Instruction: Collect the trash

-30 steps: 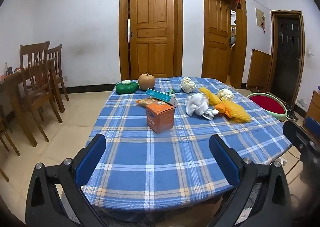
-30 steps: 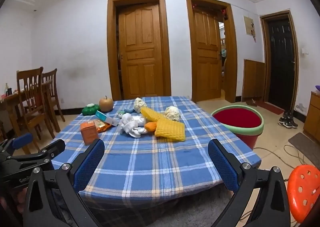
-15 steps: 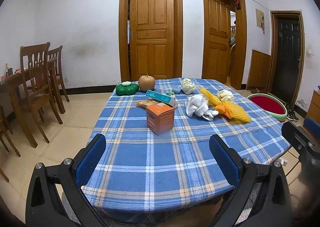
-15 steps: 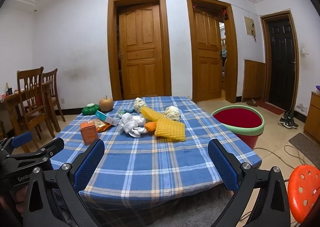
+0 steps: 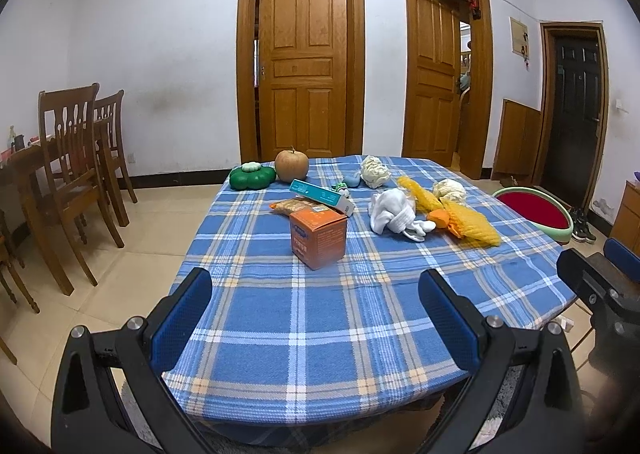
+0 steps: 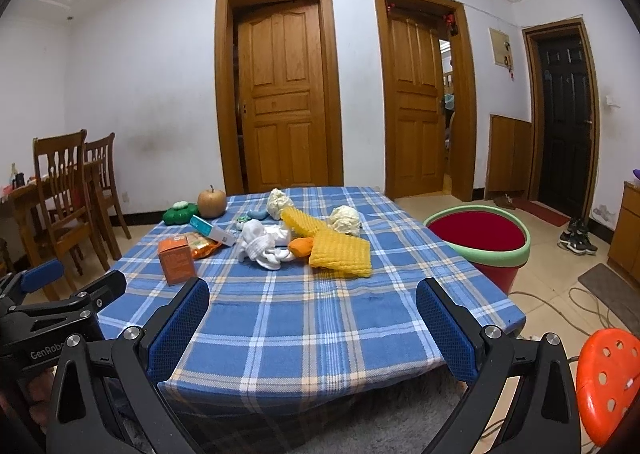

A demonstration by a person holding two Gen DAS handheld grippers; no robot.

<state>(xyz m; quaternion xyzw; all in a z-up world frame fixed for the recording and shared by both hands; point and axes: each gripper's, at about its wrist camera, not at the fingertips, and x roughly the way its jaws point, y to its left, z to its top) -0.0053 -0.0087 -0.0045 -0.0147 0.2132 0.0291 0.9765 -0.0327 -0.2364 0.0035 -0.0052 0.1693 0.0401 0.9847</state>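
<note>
White-walled room with wooden doors; table under a blue plaid cloth (image 5: 320, 314) filled both views. Left gripper (image 5: 316, 318) and right gripper (image 6: 312, 326) both hovered wide open over the near edge, holding nothing, touching nothing. Red tub with green rim (image 6: 478, 238) stood on the floor beside the table. Trash mid-table: yellow foam net sleeves (image 6: 340, 252), white crumpled cloth (image 5: 394, 210), orange cardboard box (image 5: 318, 238) nearest, teal-and-white carton (image 5: 322, 196) behind it.
</note>
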